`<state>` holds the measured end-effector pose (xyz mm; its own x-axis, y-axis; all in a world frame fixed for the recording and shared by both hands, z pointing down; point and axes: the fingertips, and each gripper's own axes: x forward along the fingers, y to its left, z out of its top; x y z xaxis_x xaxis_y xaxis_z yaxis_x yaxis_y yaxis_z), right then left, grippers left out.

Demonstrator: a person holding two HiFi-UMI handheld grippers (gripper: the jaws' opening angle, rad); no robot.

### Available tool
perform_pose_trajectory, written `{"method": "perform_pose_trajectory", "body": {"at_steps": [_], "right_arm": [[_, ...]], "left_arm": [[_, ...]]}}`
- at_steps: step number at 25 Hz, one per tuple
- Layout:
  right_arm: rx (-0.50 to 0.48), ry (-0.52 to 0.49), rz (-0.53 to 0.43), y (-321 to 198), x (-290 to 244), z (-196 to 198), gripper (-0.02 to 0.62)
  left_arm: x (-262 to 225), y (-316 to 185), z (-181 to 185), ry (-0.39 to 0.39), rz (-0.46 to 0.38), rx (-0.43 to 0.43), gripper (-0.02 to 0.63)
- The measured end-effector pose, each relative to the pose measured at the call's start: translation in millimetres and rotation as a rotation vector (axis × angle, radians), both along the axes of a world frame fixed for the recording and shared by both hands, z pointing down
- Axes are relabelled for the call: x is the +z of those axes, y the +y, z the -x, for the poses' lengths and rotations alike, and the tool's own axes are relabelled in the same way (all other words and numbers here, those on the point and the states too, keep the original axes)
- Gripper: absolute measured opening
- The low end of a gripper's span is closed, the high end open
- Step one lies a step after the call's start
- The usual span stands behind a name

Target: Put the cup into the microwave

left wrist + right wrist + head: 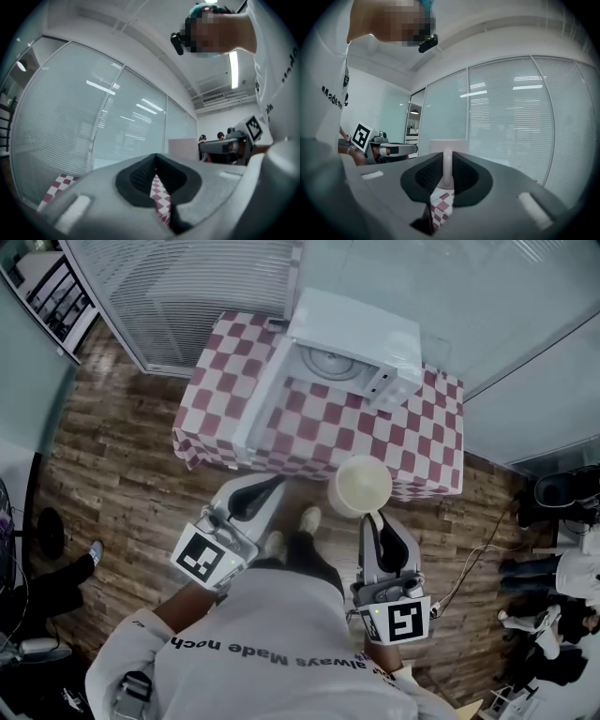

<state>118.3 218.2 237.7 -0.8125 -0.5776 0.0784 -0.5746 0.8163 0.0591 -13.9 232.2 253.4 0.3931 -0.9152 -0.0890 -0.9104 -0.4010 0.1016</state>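
A pale cup (363, 486) hangs over the table's near edge, held by its handle in my right gripper (373, 517). In the right gripper view the white handle (447, 168) stands pinched between the dark pads, with the cup body (448, 144) just beyond. The white microwave (361, 334) sits at the far side of the checkered table (412, 442). Its door (262, 404) swings open to the left and the glass turntable (330, 362) shows inside. My left gripper (277, 482) is shut and empty, level with the table's front edge, left of the cup. Its pads (140, 177) meet with nothing between them.
Glass walls with blinds (187, 287) run behind the table. The floor (112, 474) is wood planks. Other people (562, 577) stand at the right, and a cable (473, 563) lies on the floor there. A foot (94, 552) shows at the left.
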Motion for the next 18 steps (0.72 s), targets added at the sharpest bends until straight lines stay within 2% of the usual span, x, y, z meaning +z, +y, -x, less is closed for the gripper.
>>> {"method": "perform_pose_trajectory", "body": {"at_steps": [9,18], "right_arm": [[0.005,-0.004,-0.011,-35,2,8,0.04],[0.001,-0.013,-0.003,-102,5,11,0.04]], "left_arm": [[0,-37,5,-0.006,-0.007,0.018,0.003],[-2,-103,4,-0.023,-0.005,0.024,0.003]]}}
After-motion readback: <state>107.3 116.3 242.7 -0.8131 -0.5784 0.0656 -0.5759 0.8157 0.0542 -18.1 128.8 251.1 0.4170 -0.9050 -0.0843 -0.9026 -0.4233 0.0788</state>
